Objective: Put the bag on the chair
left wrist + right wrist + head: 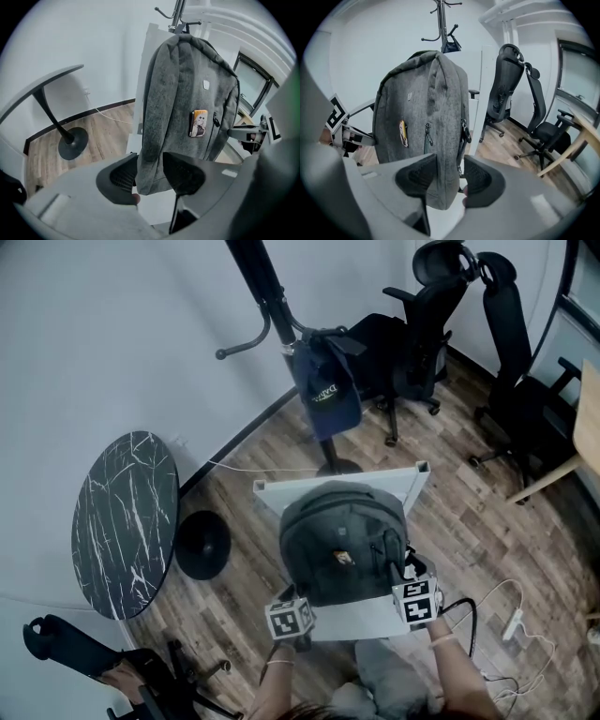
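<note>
A grey backpack [342,540] stands upright on the seat of a white chair [361,620] and leans on its backrest. It bears a small yellow picture tag [198,123]. My left gripper [298,606] is at the bag's lower left corner and my right gripper [411,589] at its lower right corner. In the left gripper view, the bag's [187,103] bottom corner hangs between the spread jaws of the left gripper [150,176]. In the right gripper view, the bag's [422,112] other bottom corner sits between the jaws of the right gripper [449,180], with a gap on one side. Both grippers are open.
A black coat stand with a navy bag [326,390] rises just behind the chair. A black marble round table [125,521] stands at the left. Black office chairs [422,324] are at the back right, and a white cable with a power strip [511,622] lies on the wood floor.
</note>
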`<action>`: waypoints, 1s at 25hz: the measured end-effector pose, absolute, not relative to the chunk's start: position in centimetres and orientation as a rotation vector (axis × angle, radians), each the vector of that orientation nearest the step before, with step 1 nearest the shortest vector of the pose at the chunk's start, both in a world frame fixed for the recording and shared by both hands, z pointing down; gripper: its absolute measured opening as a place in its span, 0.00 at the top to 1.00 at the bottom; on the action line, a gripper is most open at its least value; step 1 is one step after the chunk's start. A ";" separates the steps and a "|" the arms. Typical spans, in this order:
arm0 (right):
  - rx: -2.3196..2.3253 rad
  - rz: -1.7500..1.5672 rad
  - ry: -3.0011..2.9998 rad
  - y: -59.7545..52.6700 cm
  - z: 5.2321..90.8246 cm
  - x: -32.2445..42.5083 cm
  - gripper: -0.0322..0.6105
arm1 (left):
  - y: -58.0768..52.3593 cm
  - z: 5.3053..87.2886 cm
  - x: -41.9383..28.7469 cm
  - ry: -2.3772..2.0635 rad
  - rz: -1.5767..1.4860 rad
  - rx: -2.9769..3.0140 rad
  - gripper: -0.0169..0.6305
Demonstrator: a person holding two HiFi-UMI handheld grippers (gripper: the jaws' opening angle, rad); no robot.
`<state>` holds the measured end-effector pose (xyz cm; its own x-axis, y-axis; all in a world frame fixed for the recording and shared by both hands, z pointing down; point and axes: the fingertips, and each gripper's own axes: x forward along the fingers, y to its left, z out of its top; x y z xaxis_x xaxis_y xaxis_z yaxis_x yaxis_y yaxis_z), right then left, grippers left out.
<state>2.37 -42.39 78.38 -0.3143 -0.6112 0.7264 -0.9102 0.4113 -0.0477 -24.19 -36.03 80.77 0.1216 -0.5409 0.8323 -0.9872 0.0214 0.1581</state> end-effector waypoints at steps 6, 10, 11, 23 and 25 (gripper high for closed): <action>1.300 0.688 -2.079 -41.0 76.1 1.7 0.67 | -35.4 77.6 -24.1 -1.563 0.677 1.660 0.74; 1.335 0.665 -2.081 -40.0 74.5 1.8 0.74 | -34.7 74.9 -23.9 -1.615 0.650 1.691 0.86; 1.347 0.660 -2.083 -39.7 74.1 1.8 0.74 | -34.5 74.2 -23.8 -1.627 0.642 1.701 0.88; 1.505 0.579 -2.103 -35.6 67.7 2.3 0.95 | -31.4 65.6 -21.9 -1.763 0.688 1.913 0.96; 1.512 0.558 -2.121 -34.5 66.7 2.1 0.95 | -30.5 64.2 -21.4 -1.772 0.683 1.945 0.96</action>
